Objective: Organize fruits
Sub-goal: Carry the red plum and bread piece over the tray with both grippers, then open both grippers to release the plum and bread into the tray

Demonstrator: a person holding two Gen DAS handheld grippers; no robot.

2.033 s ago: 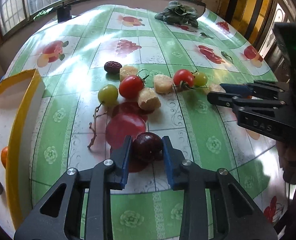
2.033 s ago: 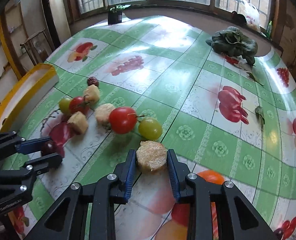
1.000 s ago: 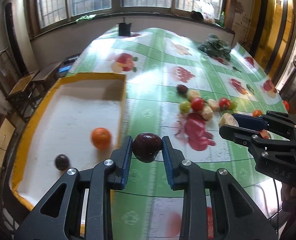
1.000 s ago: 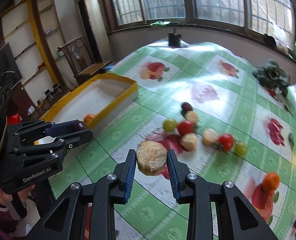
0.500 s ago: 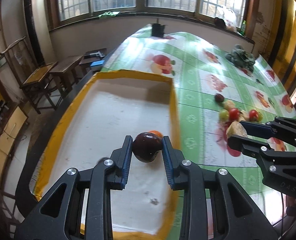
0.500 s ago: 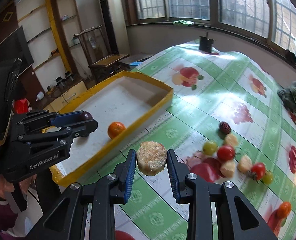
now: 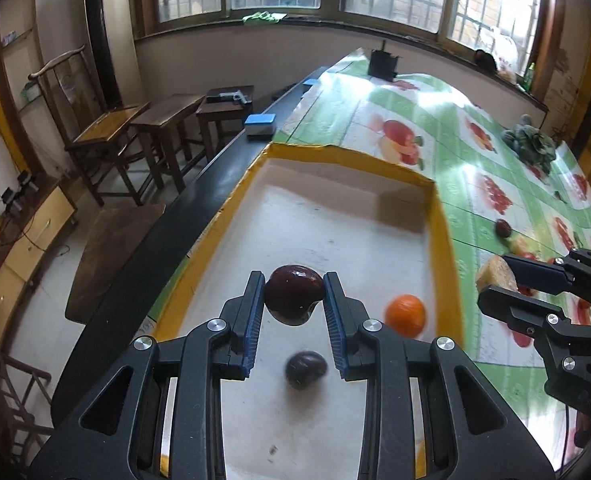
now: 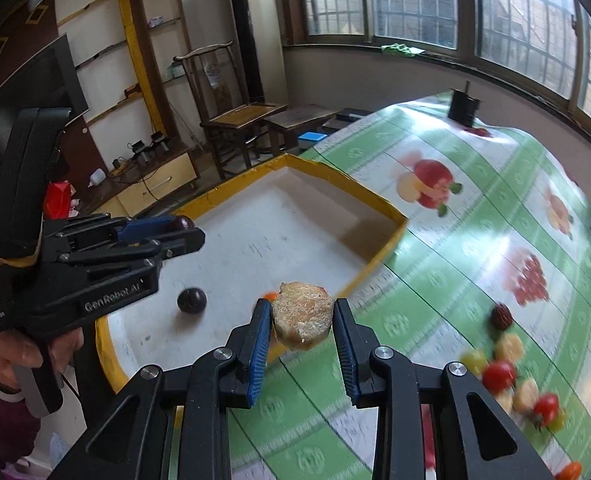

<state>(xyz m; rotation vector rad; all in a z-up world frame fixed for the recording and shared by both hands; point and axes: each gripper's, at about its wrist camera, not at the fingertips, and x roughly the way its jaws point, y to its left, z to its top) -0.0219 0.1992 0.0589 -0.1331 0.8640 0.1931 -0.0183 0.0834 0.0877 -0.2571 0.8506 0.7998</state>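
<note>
While both grippers hang around the yellow-rimmed white cardboard tray [image 7: 439, 216], each one carries a piece of food. The left gripper [image 7: 294, 300] is clamped on a dark maroon, glossy round fruit [image 7: 294, 299], held above the tray's floor, over its near half. The right gripper [image 8: 302, 322] is clamped on a tan, crumbly disc-shaped chunk [image 8: 302, 320] just outside the tray's right wall, above the green fruit-print tablecloth [image 8: 475, 208].

Already lying inside the tray are a small orange citrus fruit [image 7: 405, 315], close to the right wall, and a second dark round fruit [image 7: 306, 369] nearer the front.

The maroon fruit looks light, smooth-skinned and probably slippery; gripping across its widest middle, as now, seems safest, and a hard squeeze could bruise it. The tan chunk looks dry, rough and light, so it should sit firmly between the pads, though its edges may crumble under pressure; holding it across its flat round sides suits it.

Well to the right of the tray, a cluster of cherry tomatoes, green grapes and pale chunks [image 8: 503, 376] awaits sorting.
</note>
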